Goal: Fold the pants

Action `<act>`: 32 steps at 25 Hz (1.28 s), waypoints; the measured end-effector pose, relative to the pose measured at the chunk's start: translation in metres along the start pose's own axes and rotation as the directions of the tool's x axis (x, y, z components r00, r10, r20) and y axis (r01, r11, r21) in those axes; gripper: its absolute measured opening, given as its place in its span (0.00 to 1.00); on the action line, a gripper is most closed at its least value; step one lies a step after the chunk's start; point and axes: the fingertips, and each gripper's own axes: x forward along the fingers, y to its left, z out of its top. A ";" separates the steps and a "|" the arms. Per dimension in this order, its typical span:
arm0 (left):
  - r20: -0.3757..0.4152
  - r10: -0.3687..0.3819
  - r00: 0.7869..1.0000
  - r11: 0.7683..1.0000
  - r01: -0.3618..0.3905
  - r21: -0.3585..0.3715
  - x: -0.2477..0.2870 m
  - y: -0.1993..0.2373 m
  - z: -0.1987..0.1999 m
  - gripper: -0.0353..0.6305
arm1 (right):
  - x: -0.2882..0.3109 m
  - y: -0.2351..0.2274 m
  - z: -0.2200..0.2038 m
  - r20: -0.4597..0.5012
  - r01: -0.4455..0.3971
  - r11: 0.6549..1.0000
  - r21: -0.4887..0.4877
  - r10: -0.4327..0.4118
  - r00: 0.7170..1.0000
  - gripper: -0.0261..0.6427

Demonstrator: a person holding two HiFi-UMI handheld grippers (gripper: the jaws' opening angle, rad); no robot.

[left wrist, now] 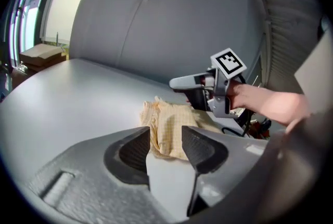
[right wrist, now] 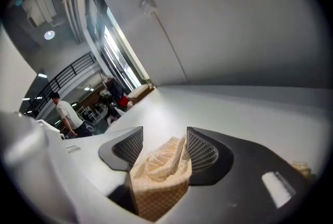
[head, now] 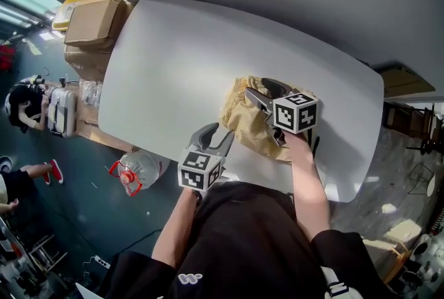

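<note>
Crumpled pale-yellow checked pants (head: 248,123) lie on the white table (head: 173,62) near its front right. My left gripper (head: 223,131) is at the heap's left edge, jaws open, with the cloth (left wrist: 167,125) just ahead of the fingertips and bare table between them (left wrist: 165,139). My right gripper (head: 260,88) reaches over the heap from the right; its marker cube (head: 296,112) hides part of the cloth. In the right gripper view a bunched fold of the pants (right wrist: 158,171) lies loosely between the wide-apart jaws (right wrist: 164,137). The left gripper view also shows the right gripper (left wrist: 200,88) on the heap's far side.
The table's front edge runs close under both hands. Cardboard boxes (head: 94,20) stand off the table's far left, and a water jug (head: 139,171) sits on the floor below the front edge. A person (head: 21,107) crouches at the left. A black cable (head: 316,145) lies by the right wrist.
</note>
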 end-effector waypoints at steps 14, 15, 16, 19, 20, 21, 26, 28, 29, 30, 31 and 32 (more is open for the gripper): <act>-0.129 0.113 0.985 0.963 -0.077 0.258 0.076 -0.037 0.000 0.06 | -0.202 -0.031 0.045 0.497 0.237 0.965 0.108 -0.259 0.828 0.05; -0.157 0.145 0.977 0.961 -0.101 0.259 0.078 -0.025 -0.009 0.06 | -0.205 -0.033 0.043 0.497 0.245 0.963 0.113 -0.269 0.825 0.05; -0.182 0.155 0.971 0.964 -0.109 0.243 0.079 -0.015 -0.018 0.06 | -0.206 -0.034 0.040 0.496 0.249 0.961 0.118 -0.274 0.824 0.05; -0.200 0.110 0.974 0.988 -0.085 0.129 0.081 0.003 -0.034 0.06 | -0.205 -0.032 0.035 0.488 0.241 0.963 0.120 -0.268 0.830 0.05; -0.202 0.095 0.975 0.992 -0.076 0.096 0.082 0.005 -0.036 0.06 | -0.204 -0.031 0.034 0.485 0.238 0.964 0.117 -0.265 0.833 0.05; -0.210 0.087 0.974 0.994 -0.072 0.076 0.082 0.005 -0.036 0.06 | -0.203 -0.029 0.033 0.482 0.236 0.965 0.114 -0.261 0.836 0.05; -0.070 0.032 0.997 0.998 -0.029 0.050 0.052 -0.025 0.020 0.06 | -0.200 -0.024 0.028 0.471 0.224 0.969 0.108 -0.248 0.846 0.05; 0.016 -0.043 0.999 0.998 0.042 0.041 0.060 -0.048 0.047 0.06 | -0.200 -0.025 0.026 0.473 0.218 0.970 0.109 -0.244 0.847 0.05; 0.005 -0.073 0.997 0.996 0.073 0.060 0.074 -0.058 0.051 0.06 | -0.200 -0.025 0.025 0.473 0.219 0.969 0.110 -0.245 0.846 0.05; -0.040 -0.073 0.997 0.992 0.076 0.101 0.091 -0.062 0.047 0.06 | -0.201 -0.024 0.023 0.472 0.221 0.969 0.111 -0.247 0.846 0.05; -0.098 -0.030 0.995 0.986 0.046 0.162 0.108 -0.059 0.040 0.06 | -0.202 -0.023 0.021 0.470 0.223 0.968 0.112 -0.249 0.847 0.05; -0.149 0.043 0.988 0.971 -0.006 0.237 0.122 -0.050 0.034 0.06 | -0.203 -0.022 0.020 0.469 0.224 0.968 0.113 -0.250 0.847 0.05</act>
